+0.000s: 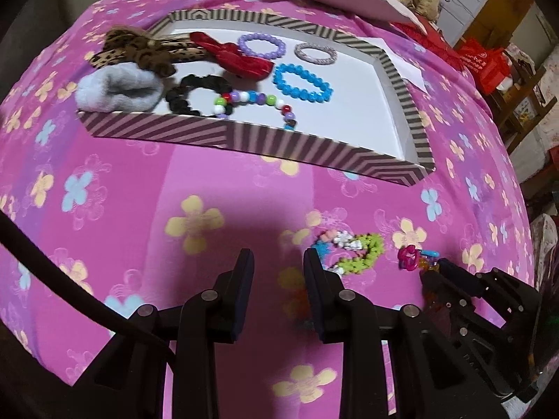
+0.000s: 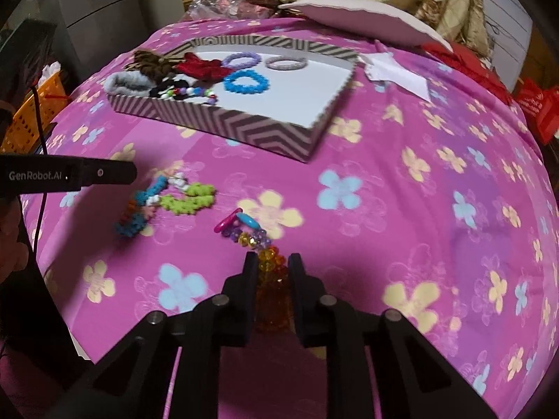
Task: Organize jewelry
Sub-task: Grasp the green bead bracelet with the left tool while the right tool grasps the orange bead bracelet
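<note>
**A:** What worried you most there?

**B:** The right gripper [image 2: 271,269] had its jaws pinched in on the amber end of the crystal bead bracelet [image 2: 260,244], low in the centre of the right wrist view. Only that end sat between the pads; the purple beads and the pink and blue clips trailed out ahead on the floral cloth [image 2: 401,192]. Lifted fast, I judged the strand could swing, slip out, or snag the cloth.

**A:** And the other claw?

**B:** The left gripper [image 1: 278,262] stood wide apart and held nothing, at the bottom centre of its own view. Its right finger was just beside the green and white star bracelet [image 1: 353,249], lower right of centre. If it came straight down, that finger could land on the beads and shove them aside rather than straddle them.

**A:** Where was everything meant to go?

**B:** The striped tray [image 1: 314,155], upper centre, already carrying the blue bead bracelet [image 1: 302,83], the purple one, the scrunchies and bows, crowded to its left. A careless drop could tangle with the multicoloured strand near the front wall.

**A:** The poses?

**B:** Both tools pointed steeply down at the cloth, side by side; the right one's black body showed in the left view's lower right corner.
</note>
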Motion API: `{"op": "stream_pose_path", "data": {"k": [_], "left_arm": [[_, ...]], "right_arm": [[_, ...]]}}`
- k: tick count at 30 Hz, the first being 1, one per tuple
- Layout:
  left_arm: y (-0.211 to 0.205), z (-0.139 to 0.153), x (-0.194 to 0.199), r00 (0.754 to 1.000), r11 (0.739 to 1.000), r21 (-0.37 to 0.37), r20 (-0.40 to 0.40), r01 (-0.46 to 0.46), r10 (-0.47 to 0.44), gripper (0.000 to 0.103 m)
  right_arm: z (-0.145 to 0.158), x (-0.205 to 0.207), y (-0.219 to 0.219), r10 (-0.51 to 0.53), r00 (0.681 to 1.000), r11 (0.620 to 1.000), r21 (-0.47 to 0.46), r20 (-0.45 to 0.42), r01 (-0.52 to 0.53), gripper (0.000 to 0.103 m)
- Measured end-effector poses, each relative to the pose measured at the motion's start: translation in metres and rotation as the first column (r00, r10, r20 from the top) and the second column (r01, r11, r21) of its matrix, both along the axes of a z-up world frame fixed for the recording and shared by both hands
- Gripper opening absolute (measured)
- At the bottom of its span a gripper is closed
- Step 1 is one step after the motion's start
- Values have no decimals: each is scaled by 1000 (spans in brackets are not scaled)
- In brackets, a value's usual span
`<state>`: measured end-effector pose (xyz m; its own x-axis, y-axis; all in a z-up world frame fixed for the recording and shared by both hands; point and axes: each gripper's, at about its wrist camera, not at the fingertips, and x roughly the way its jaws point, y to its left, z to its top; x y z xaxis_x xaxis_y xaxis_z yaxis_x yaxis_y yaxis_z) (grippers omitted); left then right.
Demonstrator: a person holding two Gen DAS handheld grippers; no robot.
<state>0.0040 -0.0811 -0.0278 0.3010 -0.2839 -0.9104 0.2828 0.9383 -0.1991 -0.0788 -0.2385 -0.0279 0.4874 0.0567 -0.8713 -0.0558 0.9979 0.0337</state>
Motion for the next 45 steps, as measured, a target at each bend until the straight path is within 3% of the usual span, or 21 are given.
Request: {"op": "stream_pose_path", "data": {"k": [7,13,16,21,23,25,45], "left_arm": [[-17,-9,-2,999,998,56,19,24,-26,53],[-25,-10,-2,998,997,55,38,54,-56,53],[-30,-10,-3,994,994,42,48,97,-99,32],[-23,-8,1,995,995,6,24,95,-95,32],[-16,-2,4,997,996,-24,19,81,-81,32],[-11,9,6,996,996,-44,33,78,-77,32],[2,84,8,987,988,-130,147,85,-66,32]], "right_arm": [[-1,0,-3,1,1000,1000,19,5,-1,18],[-1,0,-5,-7,1000,999,41,10,6,18],[-2,2,-4,-9,1000,999,47,12,9,18],[0,3,-4,-9,1000,998,59,23,8,17],[4,2,-4,-11,999,998,67,36,9,17],[12,2,-4,-8,999,997,78,51,4,9],[75,8,-15,-9,986,993,114,165,-9,9]]}}
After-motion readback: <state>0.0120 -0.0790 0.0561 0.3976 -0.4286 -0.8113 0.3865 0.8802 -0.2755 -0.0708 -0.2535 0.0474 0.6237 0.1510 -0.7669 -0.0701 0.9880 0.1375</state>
